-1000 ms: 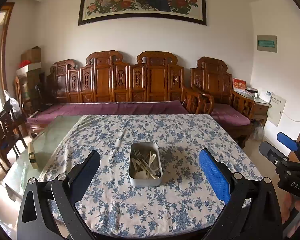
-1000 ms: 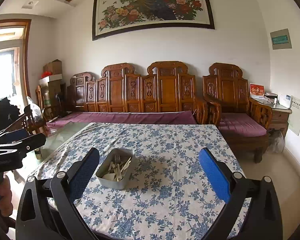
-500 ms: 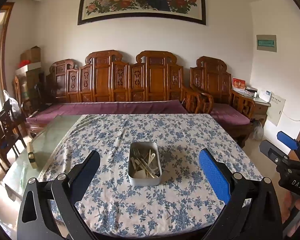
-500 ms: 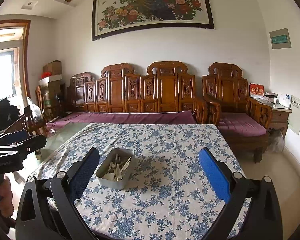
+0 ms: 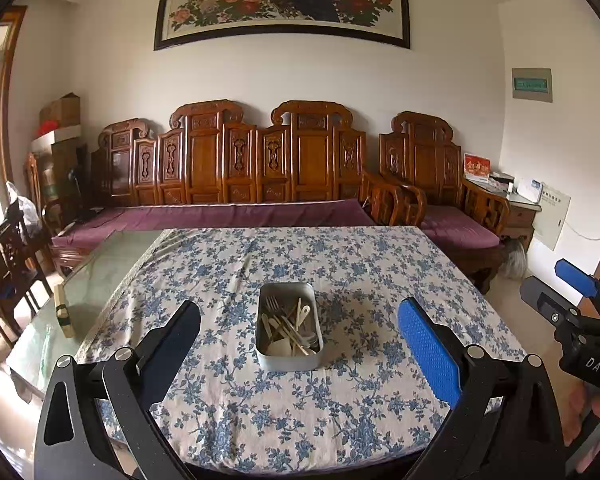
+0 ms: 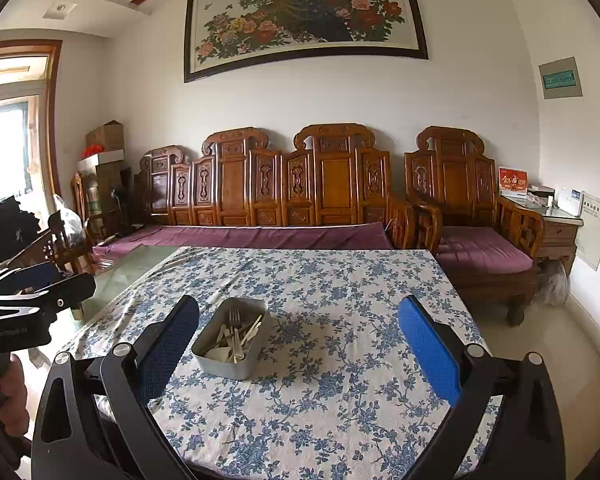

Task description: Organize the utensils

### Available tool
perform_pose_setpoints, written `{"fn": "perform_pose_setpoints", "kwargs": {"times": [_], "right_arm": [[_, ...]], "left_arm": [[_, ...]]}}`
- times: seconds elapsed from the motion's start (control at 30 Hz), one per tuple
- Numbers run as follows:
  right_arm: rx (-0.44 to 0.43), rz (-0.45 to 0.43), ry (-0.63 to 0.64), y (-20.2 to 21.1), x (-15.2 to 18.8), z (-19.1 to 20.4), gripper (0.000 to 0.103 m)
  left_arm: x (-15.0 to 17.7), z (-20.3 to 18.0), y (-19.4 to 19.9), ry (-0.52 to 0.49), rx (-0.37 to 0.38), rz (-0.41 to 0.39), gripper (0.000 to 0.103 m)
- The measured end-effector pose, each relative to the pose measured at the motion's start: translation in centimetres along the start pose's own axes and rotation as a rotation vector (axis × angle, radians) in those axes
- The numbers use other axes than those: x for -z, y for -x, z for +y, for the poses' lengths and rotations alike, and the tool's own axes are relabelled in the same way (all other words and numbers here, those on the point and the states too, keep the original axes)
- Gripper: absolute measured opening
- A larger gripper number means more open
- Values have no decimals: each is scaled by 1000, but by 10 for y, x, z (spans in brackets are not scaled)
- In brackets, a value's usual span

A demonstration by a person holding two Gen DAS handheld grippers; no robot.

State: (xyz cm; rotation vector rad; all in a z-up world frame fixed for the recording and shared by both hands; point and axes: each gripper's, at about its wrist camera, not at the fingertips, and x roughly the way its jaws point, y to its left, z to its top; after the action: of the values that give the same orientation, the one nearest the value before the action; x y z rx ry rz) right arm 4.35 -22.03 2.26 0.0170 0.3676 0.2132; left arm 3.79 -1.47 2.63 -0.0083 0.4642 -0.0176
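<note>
Living room, white walls, carved wooden bench (image 5: 260,160) with purple cushion along the far wall, framed peacock-and-peony painting (image 6: 304,16) above it. Table in the foreground under a blue-floral tablecloth (image 5: 340,264); bare glass tabletop (image 5: 100,272) shows at its left side.

Metal tin (image 5: 289,328) sits on the cloth near the table's middle, long side running away from the camera. Inside: a loose heap of utensils (image 5: 290,326), a metal fork plus pale, plastic-looking pieces, tangled; individual types hard to separate.

Left gripper (image 5: 298,340): fingers spread wide apart, nothing between them, touching nothing. Held above the near table edge, the tin centred in the gap but well beyond the fingertips.

Right gripper (image 6: 298,340): likewise fully apart, empty, clear of cloth and tin. From this view the tin (image 6: 231,338) lies left of centre, close to the left finger (image 6: 168,344) in the frame, no contact visible.

Each gripper shows at the edge of the other's view, with part of a hand (image 6: 4,384) on the left one's handle.
</note>
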Motion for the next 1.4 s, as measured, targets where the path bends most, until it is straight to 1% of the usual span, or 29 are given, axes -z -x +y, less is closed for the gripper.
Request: {"fn": "perform_pose_setpoints", "kwargs": {"times": [1.4], "right_arm": [[-1, 1, -4, 1, 2, 0, 100]], "left_arm": [[1, -1, 1, -1, 7, -6, 95]]}}
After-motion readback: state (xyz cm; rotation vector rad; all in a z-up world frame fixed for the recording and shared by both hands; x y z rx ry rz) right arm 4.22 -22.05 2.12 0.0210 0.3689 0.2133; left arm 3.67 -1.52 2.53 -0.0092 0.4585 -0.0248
